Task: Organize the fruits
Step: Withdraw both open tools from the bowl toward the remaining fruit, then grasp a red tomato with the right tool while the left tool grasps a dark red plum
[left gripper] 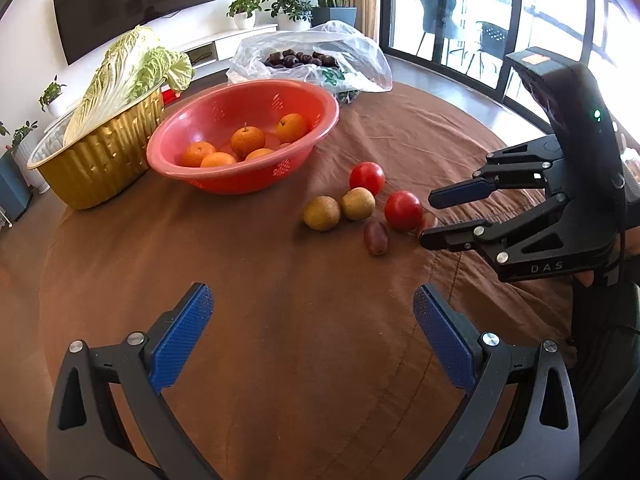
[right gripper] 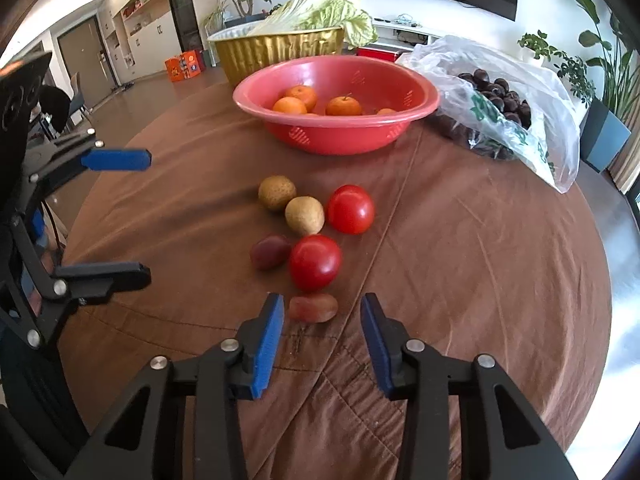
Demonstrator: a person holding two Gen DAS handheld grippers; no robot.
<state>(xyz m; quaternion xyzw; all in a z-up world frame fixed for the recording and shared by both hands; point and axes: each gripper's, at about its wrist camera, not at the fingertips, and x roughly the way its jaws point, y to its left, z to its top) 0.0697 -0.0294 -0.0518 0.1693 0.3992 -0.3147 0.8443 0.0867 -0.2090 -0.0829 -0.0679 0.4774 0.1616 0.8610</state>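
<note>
A red basket (left gripper: 256, 182) (right gripper: 336, 140) with several oranges (left gripper: 247, 141) stands on the brown cloth. In front of it lie two red tomatoes (left gripper: 403, 210) (right gripper: 315, 261), two tan round fruits (left gripper: 321, 213) (right gripper: 304, 215) and two purplish grapes (left gripper: 375, 237) (right gripper: 313, 308). My right gripper (right gripper: 322, 312) (left gripper: 430, 216) is open, low over the cloth, with one grape just ahead between its fingertips, not gripped. My left gripper (left gripper: 312, 304) (right gripper: 144, 216) is open and empty, nearer the table's front, apart from the fruits.
A gold foil tray (left gripper: 100, 160) holding a napa cabbage (left gripper: 128, 68) stands left of the basket. A clear plastic bag (left gripper: 320, 60) (right gripper: 512, 112) of dark round fruits lies behind it. The round table's edge (right gripper: 600, 280) drops off at the right.
</note>
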